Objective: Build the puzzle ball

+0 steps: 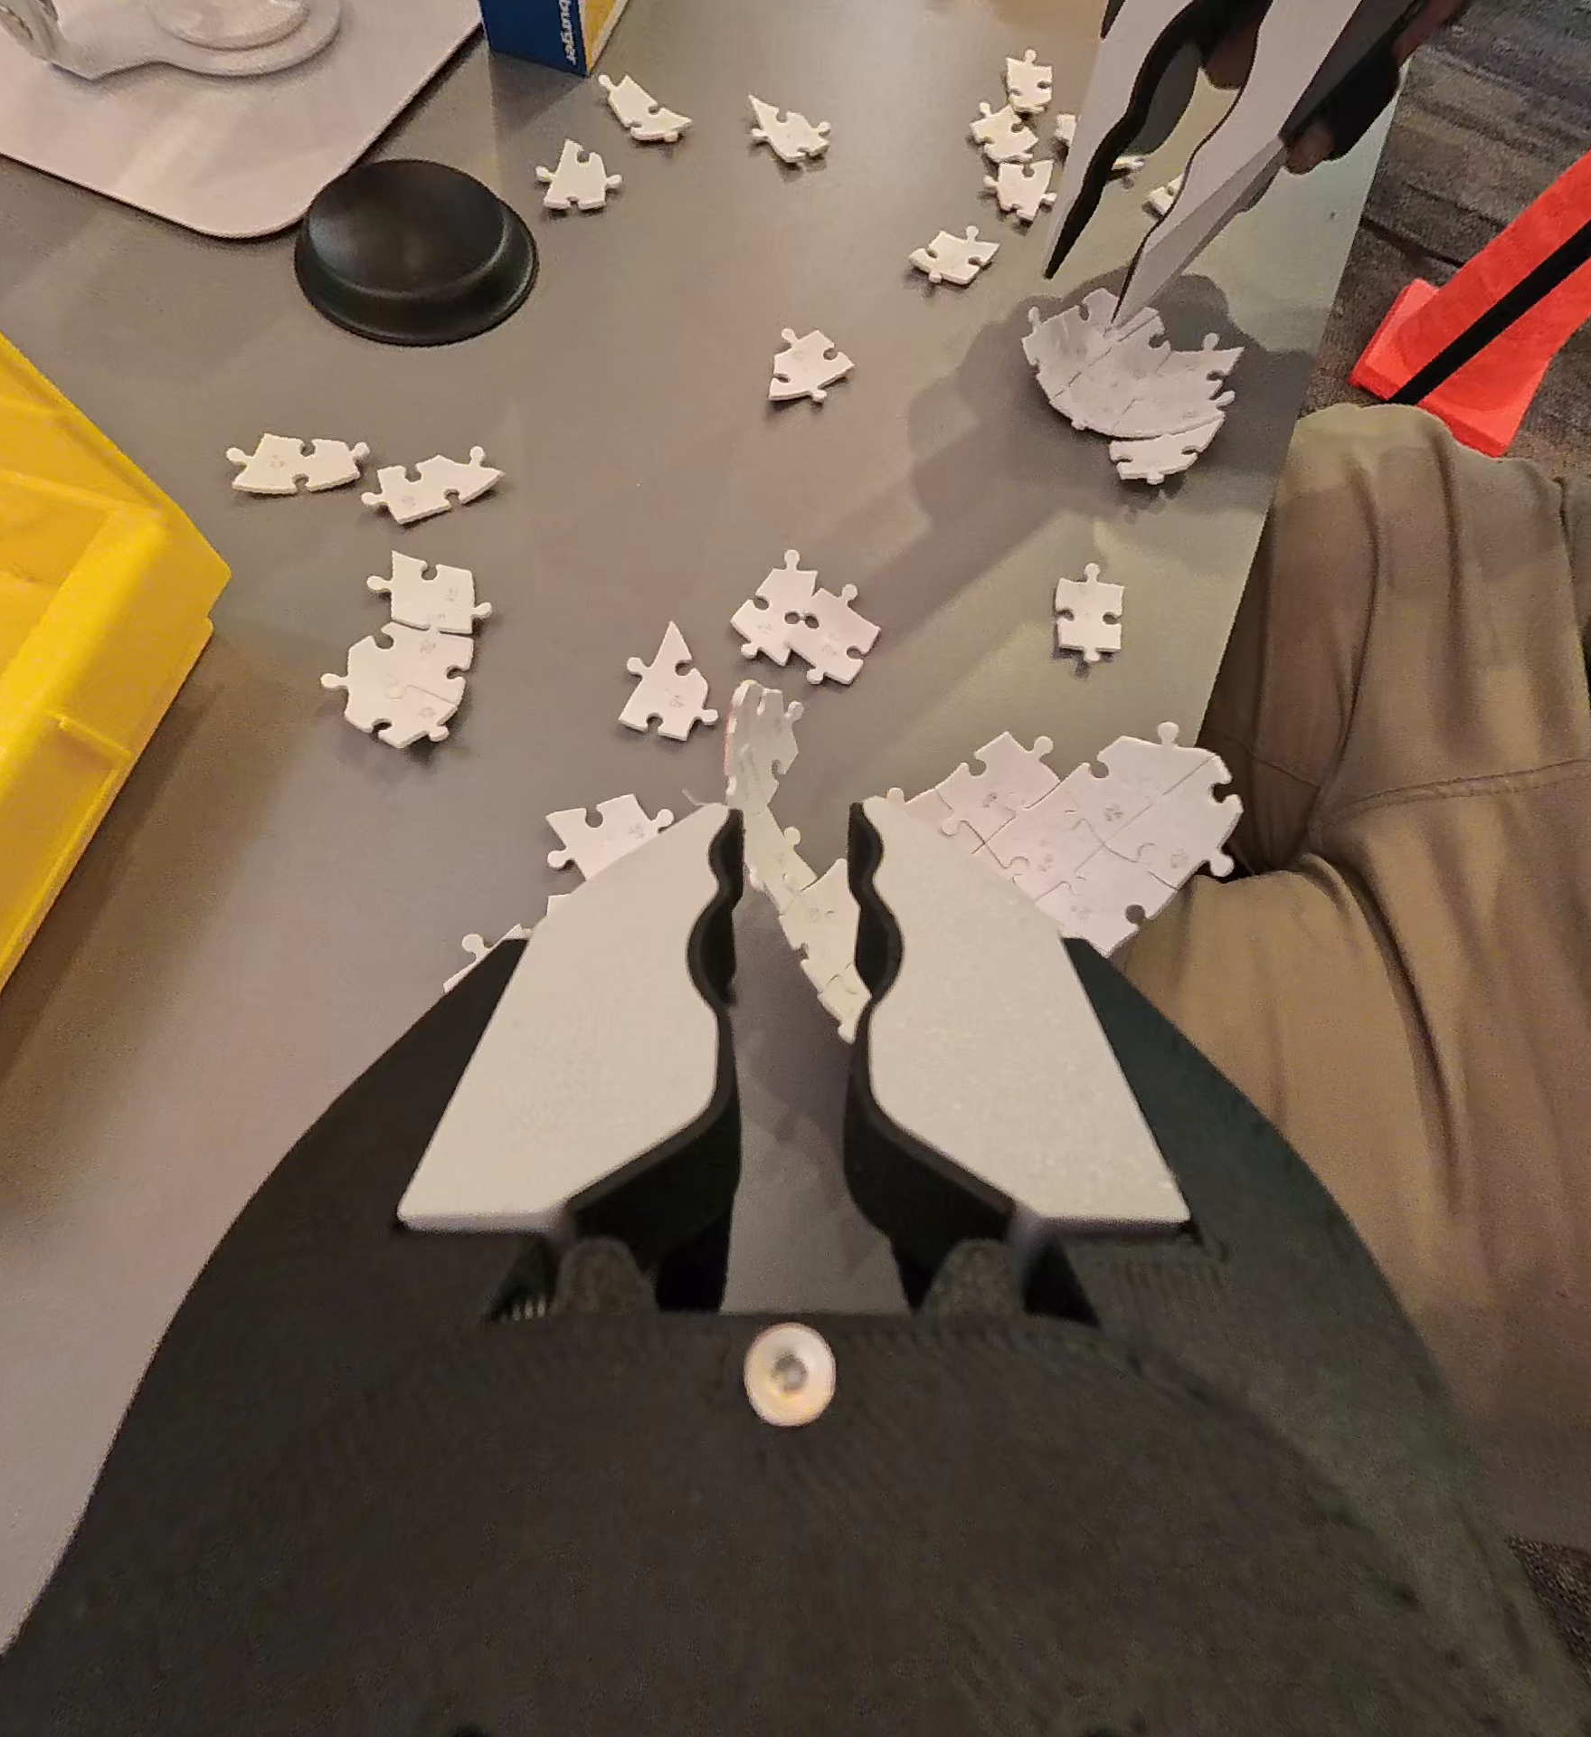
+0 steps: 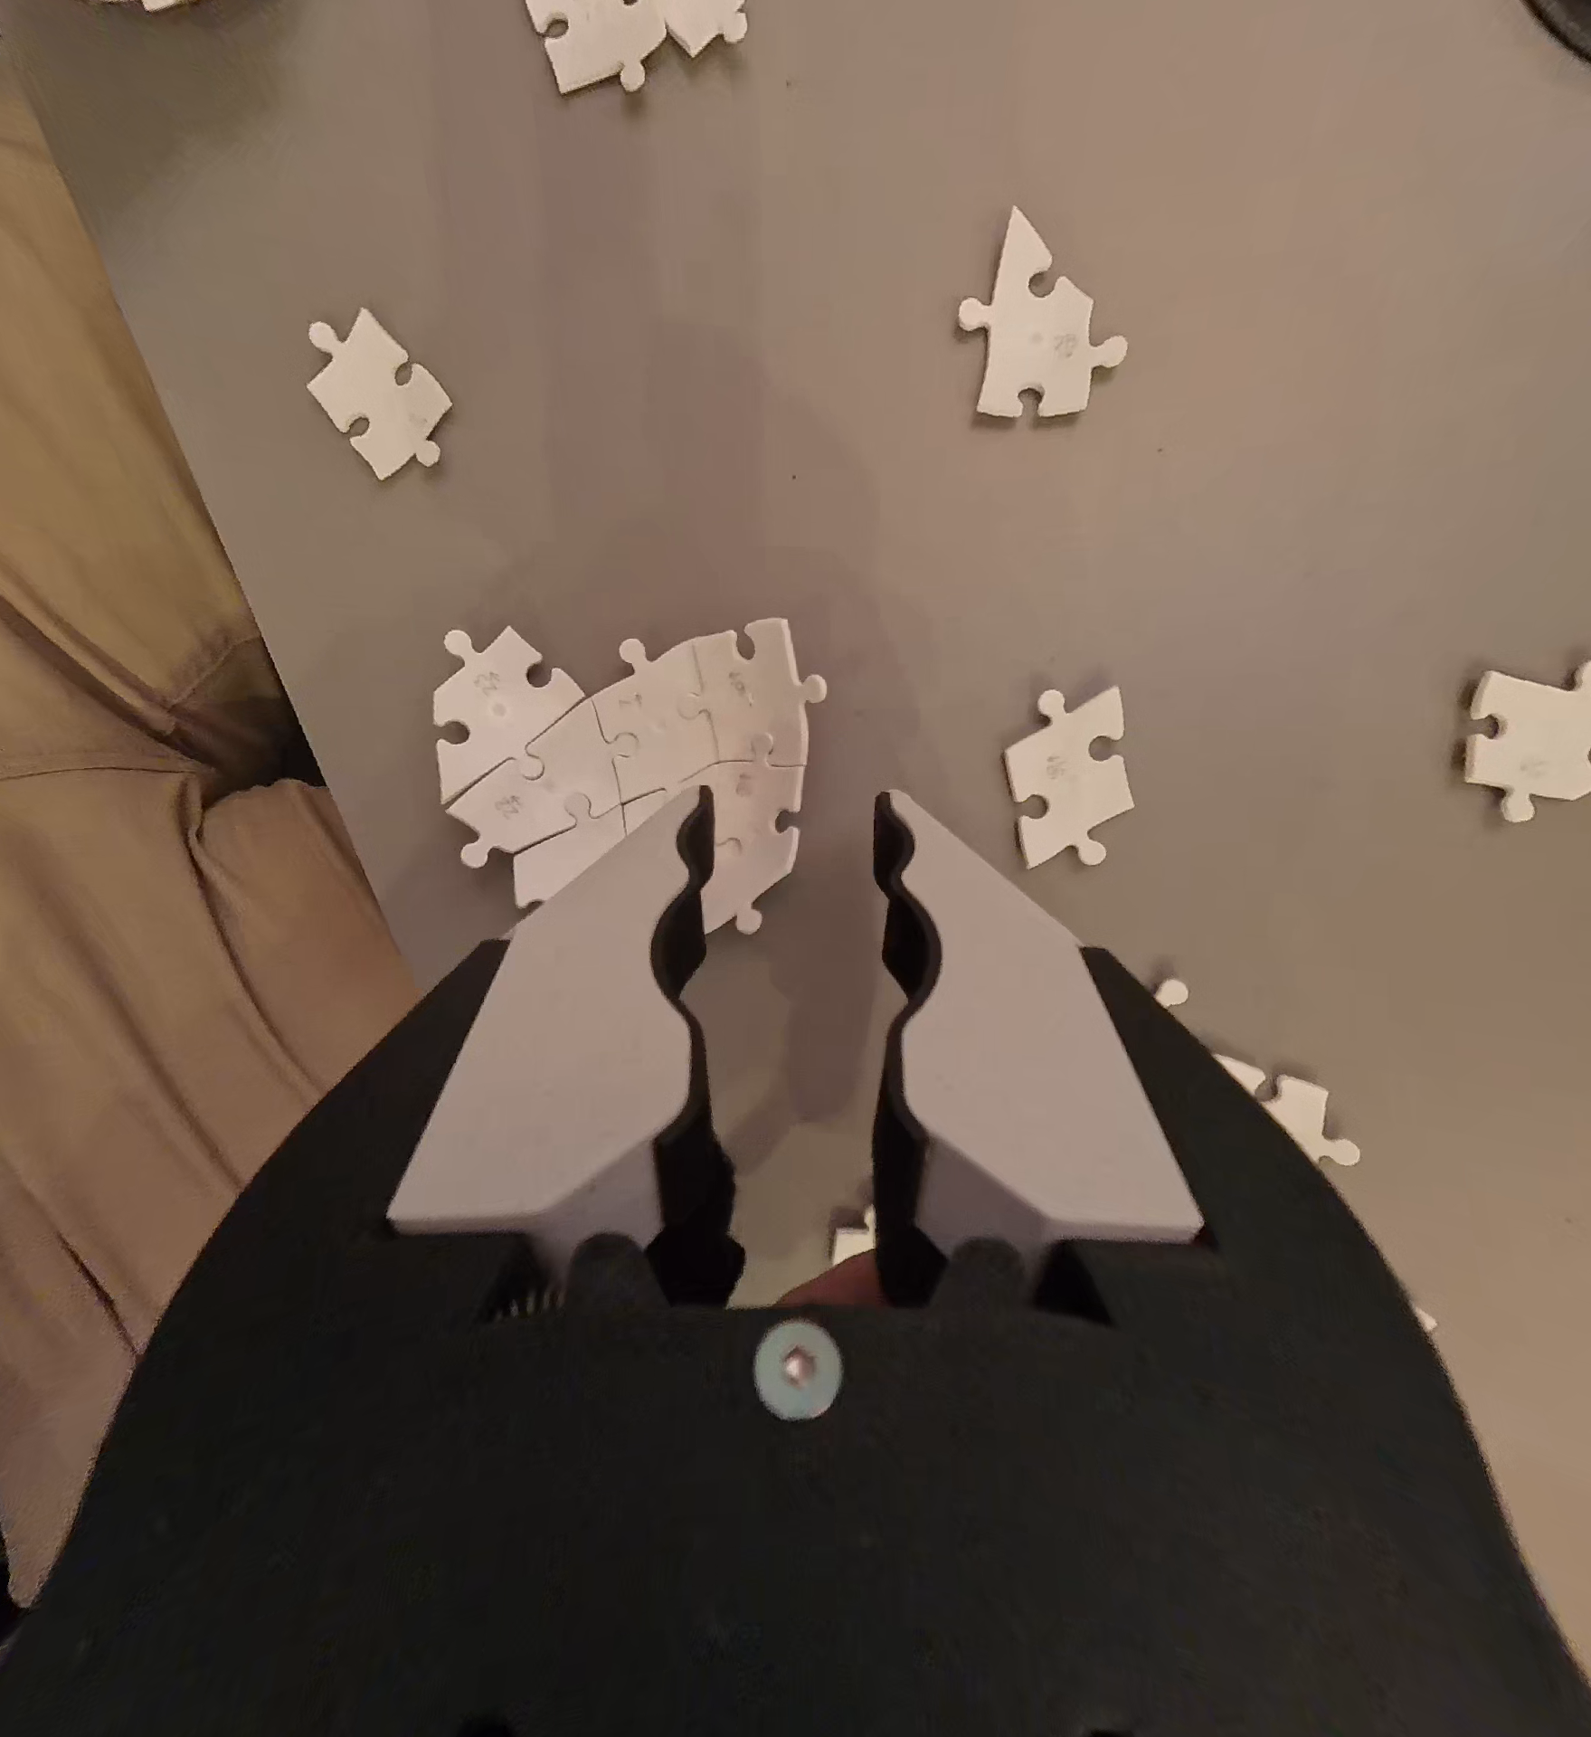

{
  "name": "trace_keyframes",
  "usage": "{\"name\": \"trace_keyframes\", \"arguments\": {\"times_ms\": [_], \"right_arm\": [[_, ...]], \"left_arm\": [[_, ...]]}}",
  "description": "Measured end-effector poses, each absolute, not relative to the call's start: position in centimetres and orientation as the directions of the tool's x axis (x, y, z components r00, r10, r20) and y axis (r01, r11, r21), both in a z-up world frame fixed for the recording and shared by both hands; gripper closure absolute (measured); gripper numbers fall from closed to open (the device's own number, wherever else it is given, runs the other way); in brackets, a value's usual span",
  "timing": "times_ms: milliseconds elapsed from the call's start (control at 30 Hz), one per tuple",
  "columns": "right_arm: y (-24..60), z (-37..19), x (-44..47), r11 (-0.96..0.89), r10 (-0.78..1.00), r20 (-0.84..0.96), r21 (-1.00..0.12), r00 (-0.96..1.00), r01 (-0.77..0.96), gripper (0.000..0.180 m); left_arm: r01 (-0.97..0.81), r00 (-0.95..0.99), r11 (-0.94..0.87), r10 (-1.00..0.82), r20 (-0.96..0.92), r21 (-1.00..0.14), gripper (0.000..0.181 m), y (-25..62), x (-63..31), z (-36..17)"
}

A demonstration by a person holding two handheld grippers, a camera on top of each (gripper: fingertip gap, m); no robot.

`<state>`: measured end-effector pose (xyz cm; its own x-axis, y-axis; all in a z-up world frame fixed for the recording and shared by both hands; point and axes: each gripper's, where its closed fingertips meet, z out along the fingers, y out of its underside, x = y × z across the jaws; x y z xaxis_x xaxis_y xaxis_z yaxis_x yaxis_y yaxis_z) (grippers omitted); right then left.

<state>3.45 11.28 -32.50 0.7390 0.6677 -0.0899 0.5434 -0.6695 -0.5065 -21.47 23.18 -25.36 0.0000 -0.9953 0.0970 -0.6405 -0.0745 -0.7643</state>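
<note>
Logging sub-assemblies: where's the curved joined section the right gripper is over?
Left wrist view, far right by the table edge: curved joined section, right gripper just above it.

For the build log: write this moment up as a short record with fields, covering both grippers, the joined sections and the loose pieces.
left gripper: jaws slightly apart around an upright curved strip of joined pieces; grip unclear
right gripper: open, empty, one fingertip over the curved section
flat joined patch: lying on the table beside the left gripper
loose pieces: scattered singly and in pairs over the grey table
yellow bin: far left, a few pieces inside
</note>
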Motion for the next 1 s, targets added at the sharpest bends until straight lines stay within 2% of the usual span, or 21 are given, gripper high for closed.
{"name": "trace_keyframes", "arguments": {"times_ms": [267, 433, 633, 733, 833, 1000], "right_arm": [[10.9, -33.2, 3.5, -0.708, 0.652, -0.155, -0.475, 0.742, 0.523, 0.153], [12.0, -32.1, 3.6, -0.699, 0.641, -0.159, -0.525, 0.751, 0.485, 0.155], [14.4, -30.1, 2.4, -0.619, 0.668, -0.064, -0.6, 0.741, 0.507, 0.144], [13.5, -30.2, 3.0, -0.643, 0.678, -0.059, -0.531, 0.733, 0.552, 0.143], [10.9, -31.4, 4.0, -0.718, 0.653, -0.138, -0.426, 0.744, 0.551, 0.141], [7.8, -33.0, 4.3, -0.792, 0.58, -0.252, -0.398, 0.775, 0.463, 0.15]], "left_arm": [[-0.634, 0.003, -0.073, -0.996, 0.091, -0.77, 0.16, 23.1, -21.6, -25.3], [-0.641, 0.012, -0.078, -0.996, 0.092, -0.764, 0.16, 22.9, -21.9, -25.7], [-0.634, 0.032, -0.099, -0.994, 0.102, -0.767, 0.16, 22.9, -22.3, -25.8], [-0.637, 0.041, -0.096, -0.995, 0.09, -0.765, 0.159, 22.7, -22.6, -25.6], [-0.63, 0.043, -0.095, -0.995, 0.088, -0.77, 0.159, 22.4, -22.9, -25.4], [-0.62, 0.058, -0.11, -0.994, 0.095, -0.777, 0.159, 22.4, -23.4, -25.4]]}}
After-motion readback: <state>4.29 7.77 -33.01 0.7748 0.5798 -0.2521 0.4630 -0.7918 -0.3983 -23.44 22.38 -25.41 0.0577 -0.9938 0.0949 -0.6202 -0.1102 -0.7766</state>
